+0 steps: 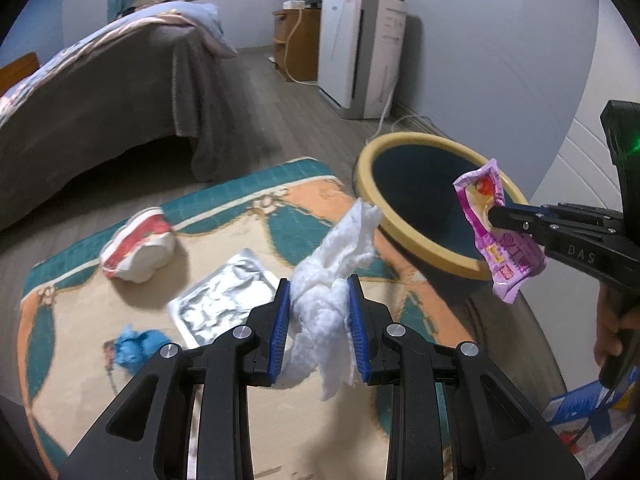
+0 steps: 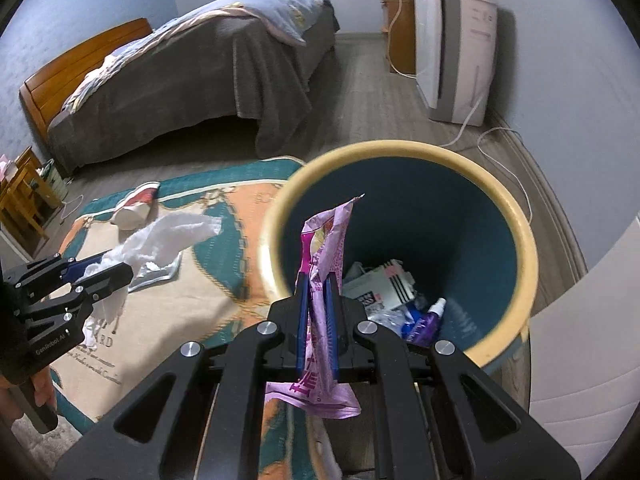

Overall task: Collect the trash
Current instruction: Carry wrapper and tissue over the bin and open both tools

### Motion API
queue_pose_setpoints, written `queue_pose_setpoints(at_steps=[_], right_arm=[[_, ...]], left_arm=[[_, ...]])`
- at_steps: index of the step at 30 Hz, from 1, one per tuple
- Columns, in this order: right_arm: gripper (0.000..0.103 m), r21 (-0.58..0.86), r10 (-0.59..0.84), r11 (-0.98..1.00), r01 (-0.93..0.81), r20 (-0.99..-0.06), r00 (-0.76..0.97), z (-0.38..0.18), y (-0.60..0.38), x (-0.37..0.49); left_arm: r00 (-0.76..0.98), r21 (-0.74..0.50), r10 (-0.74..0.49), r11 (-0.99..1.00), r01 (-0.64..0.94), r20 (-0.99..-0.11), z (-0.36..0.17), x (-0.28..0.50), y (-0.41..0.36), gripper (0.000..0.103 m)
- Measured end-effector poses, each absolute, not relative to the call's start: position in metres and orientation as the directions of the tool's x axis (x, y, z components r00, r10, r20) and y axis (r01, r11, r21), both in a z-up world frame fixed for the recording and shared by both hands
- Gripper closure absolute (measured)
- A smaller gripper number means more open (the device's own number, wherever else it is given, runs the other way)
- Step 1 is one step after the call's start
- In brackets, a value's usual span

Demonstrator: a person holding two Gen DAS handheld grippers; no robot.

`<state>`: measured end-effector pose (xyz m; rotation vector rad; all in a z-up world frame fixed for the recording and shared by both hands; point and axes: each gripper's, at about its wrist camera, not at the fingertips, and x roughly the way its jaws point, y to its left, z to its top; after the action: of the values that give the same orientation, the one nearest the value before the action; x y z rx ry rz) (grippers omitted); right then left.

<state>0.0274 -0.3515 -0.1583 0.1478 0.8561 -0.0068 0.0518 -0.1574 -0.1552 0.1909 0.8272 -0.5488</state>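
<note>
1. While both tools carry trash, right gripper (image 2: 317,280) clamped tight on a crinkled pink-and-purple snack wrapper (image 2: 326,240), pads pinching its middle so both ends flap free.
2. Held just above the near rim of the round bin with the cream rim and dark teal inside (image 2: 516,216), wrapper's top already over the opening; judged placed there so a release drops it straight inside.
3. Seen in the bin bottom: a white carton, crumpled plastic and a small purple bottle (image 2: 430,318), so collecting looks partly done.
4. Left gripper (image 1: 320,284) closed on a wad of white crumpled tissue paper (image 1: 338,268), blue pads (image 1: 282,312) squeezing its bulk, loose tails hanging below and sticking up ahead.
5. Carried over the patterned rug in teal, orange and cream (image 1: 224,248), just short of the bin's left side; likely queued to follow the wrapper.
6. Left on the rug: a crushed white-and-red paper cup (image 1: 138,244) toward the far left edge, a flat silver foil packet (image 1: 224,304) near the middle, a small blue crumpled scrap (image 1: 138,346) toward the near left edge.
7. Bin set at the rug's right edge, near the trash, presumably to keep carries short.
8. Risk judged: light wrapper could catch on the rim if let go too early.
</note>
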Motion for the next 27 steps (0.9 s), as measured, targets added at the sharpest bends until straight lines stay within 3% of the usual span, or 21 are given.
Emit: queue_pose_setpoints(at_steps=[27], right_arm=[[0.095,0.131,-0.013,0.975,0.178,-0.771,0.637,-0.179,-0.423,0.014]], left_arm=[[0.466,-0.068,-0.461,0.762,0.644,-0.755,-0.164,0.054,-0.249,0.074]])
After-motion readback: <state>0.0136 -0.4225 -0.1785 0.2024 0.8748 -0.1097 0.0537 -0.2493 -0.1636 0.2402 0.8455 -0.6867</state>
